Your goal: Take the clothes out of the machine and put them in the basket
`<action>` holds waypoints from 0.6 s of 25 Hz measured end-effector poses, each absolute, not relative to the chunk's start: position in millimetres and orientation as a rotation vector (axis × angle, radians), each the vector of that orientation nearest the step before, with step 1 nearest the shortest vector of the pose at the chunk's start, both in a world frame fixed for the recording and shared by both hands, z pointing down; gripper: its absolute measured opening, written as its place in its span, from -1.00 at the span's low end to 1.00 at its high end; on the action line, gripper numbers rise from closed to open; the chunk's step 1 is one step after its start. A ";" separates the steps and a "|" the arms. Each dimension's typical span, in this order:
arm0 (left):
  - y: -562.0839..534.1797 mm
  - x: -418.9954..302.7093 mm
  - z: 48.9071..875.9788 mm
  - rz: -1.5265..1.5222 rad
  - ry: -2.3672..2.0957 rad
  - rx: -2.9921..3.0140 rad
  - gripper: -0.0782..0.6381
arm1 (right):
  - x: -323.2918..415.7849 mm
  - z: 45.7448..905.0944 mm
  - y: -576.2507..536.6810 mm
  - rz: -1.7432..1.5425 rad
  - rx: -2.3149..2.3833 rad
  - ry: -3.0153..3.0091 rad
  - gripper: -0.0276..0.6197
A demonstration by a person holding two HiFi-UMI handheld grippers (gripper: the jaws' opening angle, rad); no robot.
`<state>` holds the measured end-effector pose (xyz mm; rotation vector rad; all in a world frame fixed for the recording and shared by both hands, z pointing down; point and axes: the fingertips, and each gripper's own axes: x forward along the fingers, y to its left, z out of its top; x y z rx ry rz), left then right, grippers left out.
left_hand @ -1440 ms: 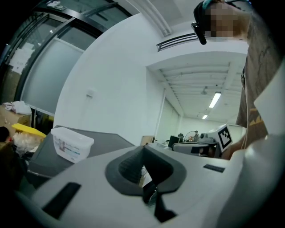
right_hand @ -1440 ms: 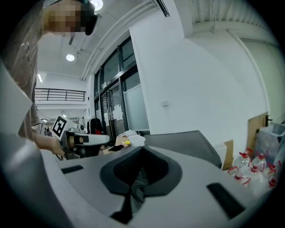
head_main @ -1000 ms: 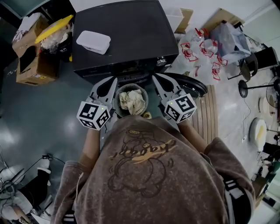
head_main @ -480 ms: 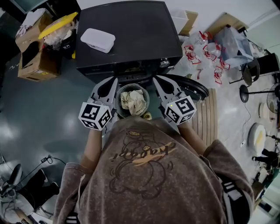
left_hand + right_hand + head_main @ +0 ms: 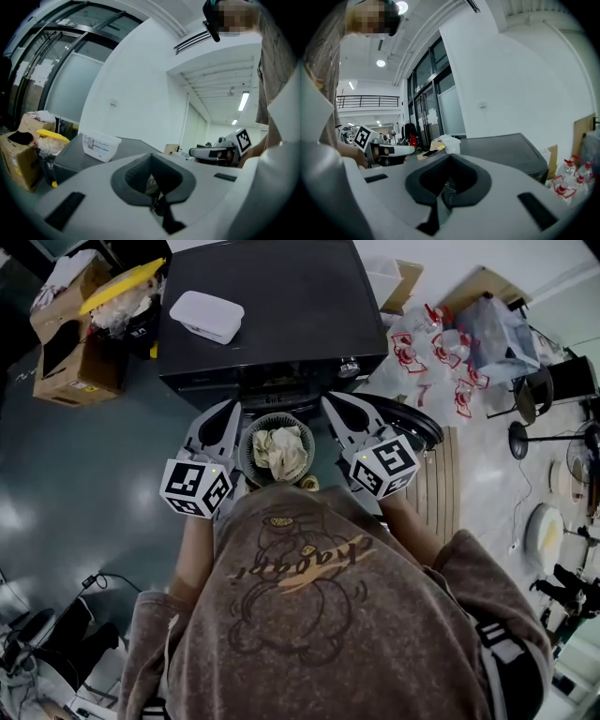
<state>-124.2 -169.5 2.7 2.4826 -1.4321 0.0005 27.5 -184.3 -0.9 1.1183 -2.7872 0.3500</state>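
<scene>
**A:** How far along is the task judged to be?

**B:** Partly done, it is judged. A crumpled pale cloth [image 5: 281,451] is seen lying in the basket [image 5: 247,451]. The basket is set at the centre of the frame, just below the front of the machine [image 5: 272,315] and between the two grippers. What looks like the machine's round door [image 5: 412,425] is swung open to the right of centre.

**A:** What is left to be done?

**B:** The drum is hidden under the machine's top, so it cannot be told whether more clothes are inside. If any are there, they are yet to be taken out and dropped in the basket.

**A:** Is anything held?

**B:** Nothing. The jaws of the left gripper [image 5: 157,204] are seen pressed together with nothing between them. The same is seen at the right gripper [image 5: 440,197].

**A:** Which other containers are seen?

**B:** A white lidded box [image 5: 206,315] is set on the machine's top, and its contents are not shown. A cardboard box [image 5: 66,371] at the upper left is stuffed with oddments. Clear bags [image 5: 441,352] with red markings are heaped on the floor at the upper right.
</scene>
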 end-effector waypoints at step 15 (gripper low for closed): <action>-158.6 -136.0 7.2 0.000 -1.463 2.429 -0.76 | 25.4 7.1 -189.0 0.354 1.047 -2.765 -0.93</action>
